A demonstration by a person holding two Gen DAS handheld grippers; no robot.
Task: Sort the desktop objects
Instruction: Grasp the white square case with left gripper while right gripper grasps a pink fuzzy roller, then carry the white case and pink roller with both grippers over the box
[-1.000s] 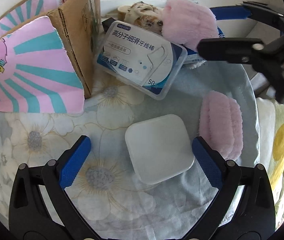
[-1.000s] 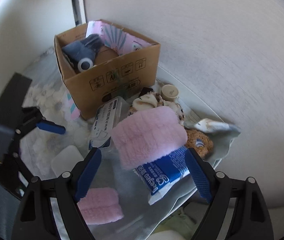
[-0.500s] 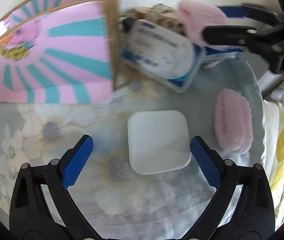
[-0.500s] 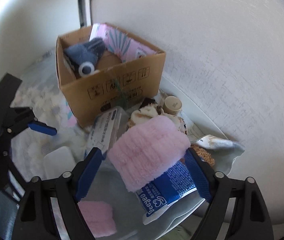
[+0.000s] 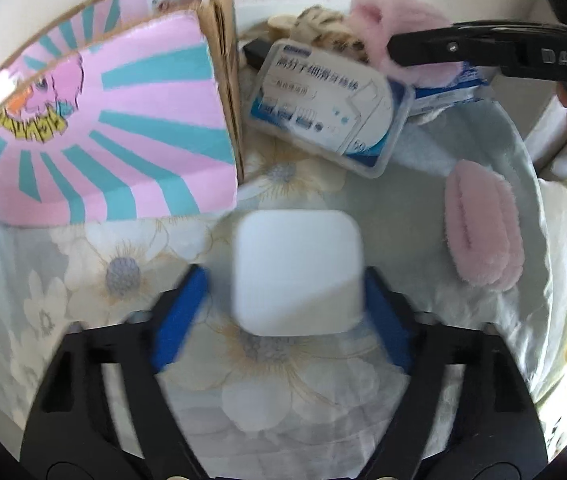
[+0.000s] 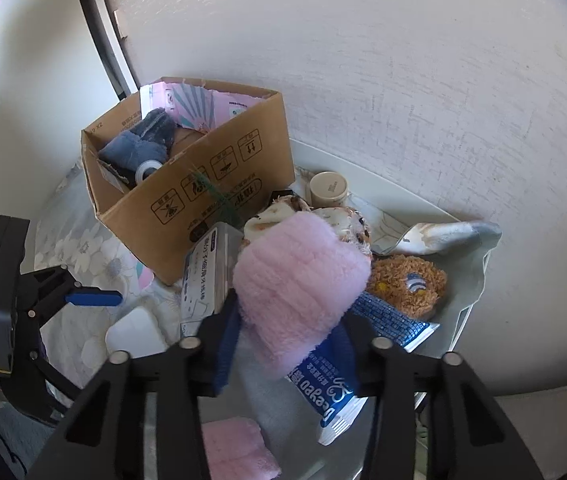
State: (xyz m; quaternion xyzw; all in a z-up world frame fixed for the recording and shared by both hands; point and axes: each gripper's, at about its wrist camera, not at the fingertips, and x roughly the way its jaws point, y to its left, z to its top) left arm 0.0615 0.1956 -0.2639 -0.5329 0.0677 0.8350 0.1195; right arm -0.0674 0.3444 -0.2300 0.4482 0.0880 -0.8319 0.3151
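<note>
My left gripper has its blue pads closed against both sides of a white square box on the flowered cloth. My right gripper is shut on a fluffy pink slipper, which lies over a blue wipes packet. The right gripper's black finger crosses the top of the left wrist view. A second pink slipper lies right of the white box. The open cardboard box stands behind, holding blue-grey slippers.
A clear floss-pick case leans by the cardboard box. A pink-and-teal paper lines the box flap. A beige jar, a brown plush toy and a cream plush toy sit near the wall. The table edge is at the right.
Both grippers have closed: the left onto the white square box, the right onto the fluffy pink slipper. The left gripper also moved forward around the box.
</note>
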